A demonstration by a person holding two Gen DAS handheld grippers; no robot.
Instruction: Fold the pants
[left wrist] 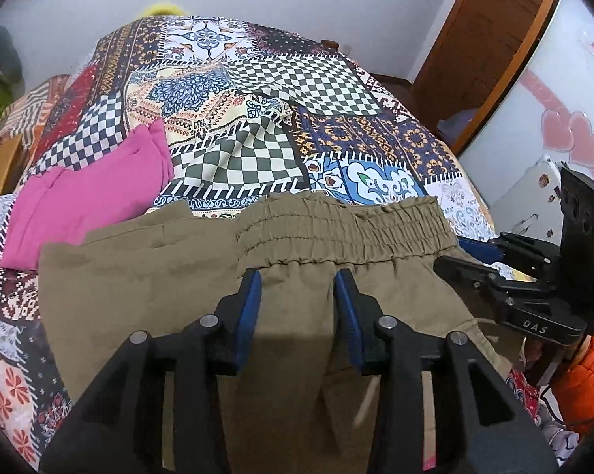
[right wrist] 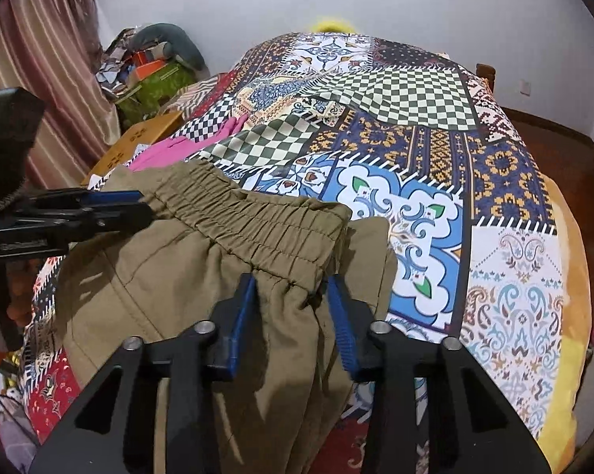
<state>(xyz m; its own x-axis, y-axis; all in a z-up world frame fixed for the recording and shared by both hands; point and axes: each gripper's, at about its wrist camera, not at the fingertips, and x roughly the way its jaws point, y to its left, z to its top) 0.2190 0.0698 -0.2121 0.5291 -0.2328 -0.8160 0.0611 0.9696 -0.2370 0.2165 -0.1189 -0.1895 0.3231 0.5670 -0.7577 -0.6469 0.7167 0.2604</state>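
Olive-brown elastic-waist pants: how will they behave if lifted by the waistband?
The olive-brown pants are probably floppy: the fabric creases and drapes over the bed edge. Their gathered elastic waistband likely bunches and stretches. They seem light and unlikely to slip from the pads.

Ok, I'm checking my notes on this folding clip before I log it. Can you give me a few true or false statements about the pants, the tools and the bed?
1. The olive pants lie on a patchwork bedspread. True.
2. The left tool is shut on the waistband. False: its fingers stand apart, open, just below the waistband.
3. A folded pink garment lies beside the pants. True.
4. The right tool is clamped shut. False: it is open.
5. The waistband is elastic and gathered. True.
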